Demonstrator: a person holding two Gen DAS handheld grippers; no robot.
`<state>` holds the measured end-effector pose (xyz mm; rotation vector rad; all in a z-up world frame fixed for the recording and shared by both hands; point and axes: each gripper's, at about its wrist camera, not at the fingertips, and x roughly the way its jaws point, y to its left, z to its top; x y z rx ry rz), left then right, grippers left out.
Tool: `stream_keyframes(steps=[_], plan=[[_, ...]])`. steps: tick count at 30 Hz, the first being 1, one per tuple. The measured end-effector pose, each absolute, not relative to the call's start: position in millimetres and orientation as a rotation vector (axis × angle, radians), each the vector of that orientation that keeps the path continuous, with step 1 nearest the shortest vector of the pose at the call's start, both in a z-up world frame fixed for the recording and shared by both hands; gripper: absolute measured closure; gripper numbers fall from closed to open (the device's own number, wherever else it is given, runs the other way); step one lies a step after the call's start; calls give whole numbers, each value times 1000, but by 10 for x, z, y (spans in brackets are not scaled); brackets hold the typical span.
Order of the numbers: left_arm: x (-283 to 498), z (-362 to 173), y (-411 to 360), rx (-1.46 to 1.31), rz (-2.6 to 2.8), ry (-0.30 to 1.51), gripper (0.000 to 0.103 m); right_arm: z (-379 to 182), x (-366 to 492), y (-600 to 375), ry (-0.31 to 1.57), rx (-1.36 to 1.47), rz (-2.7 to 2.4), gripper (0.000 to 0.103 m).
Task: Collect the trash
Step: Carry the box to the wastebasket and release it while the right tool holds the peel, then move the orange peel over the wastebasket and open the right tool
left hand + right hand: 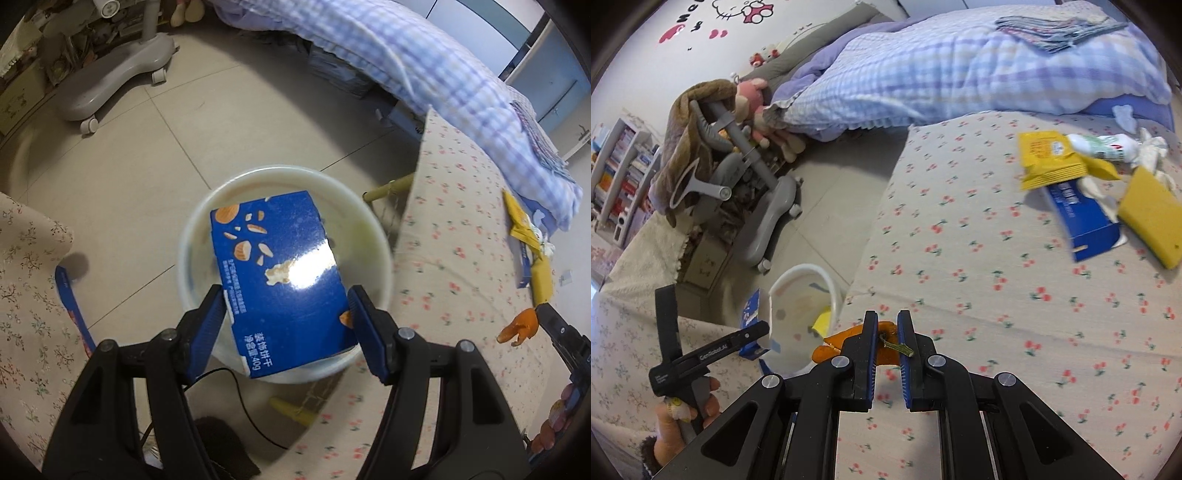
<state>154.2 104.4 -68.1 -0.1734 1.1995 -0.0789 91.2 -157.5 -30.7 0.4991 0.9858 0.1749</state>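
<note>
- Left wrist: left gripper (286,295) pinches one blue biscuit box (279,273) above one white bin (373,229); one orange peel (519,326) beside.
- Right wrist: right gripper (886,325), fingers pressed on the peel (882,341); on the bed (997,295) two yellow packets (1049,158), one blue box (1082,221).

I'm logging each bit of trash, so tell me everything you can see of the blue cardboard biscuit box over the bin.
The blue cardboard biscuit box is flat and rectangular, glossy, printed with biscuit pictures and white Chinese text, with a bright glare patch. It is tilted, clamped at its near end between the blue pads of the left hand-held gripper, directly above the round white plastic bin on the tiled floor. Only the pads visibly touch it.
</note>
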Motion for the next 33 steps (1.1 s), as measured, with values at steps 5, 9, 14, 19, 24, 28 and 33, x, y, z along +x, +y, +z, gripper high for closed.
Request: stream_keyframes(steps=[5, 9, 14, 19, 24, 28, 33], plan=[[1603, -735, 1170, -206, -71, 1218, 22, -366, 1048, -1269, 996, 491, 211, 92], [1553, -680, 1257, -140, -12, 1190, 8, -388, 1144, -1015, 997, 476, 242, 92], [1450, -658, 1466, -92, 53, 1184, 7, -436, 1255, -757, 989, 471, 279, 92], [1376, -581, 1654, -99, 71, 1175, 6, -539, 1363, -549, 1002, 488, 291, 92], [1336, -518, 1757, -109, 93, 1166, 6, -611, 1420, -373, 1003, 483, 318, 92], [1321, -491, 1766, -104, 100, 1164, 6, -635, 1450, -201, 1005, 477, 364, 88], [1304, -453, 1726, -103, 92, 1162, 6, -569, 1386, -209, 1009, 461, 365, 58]])
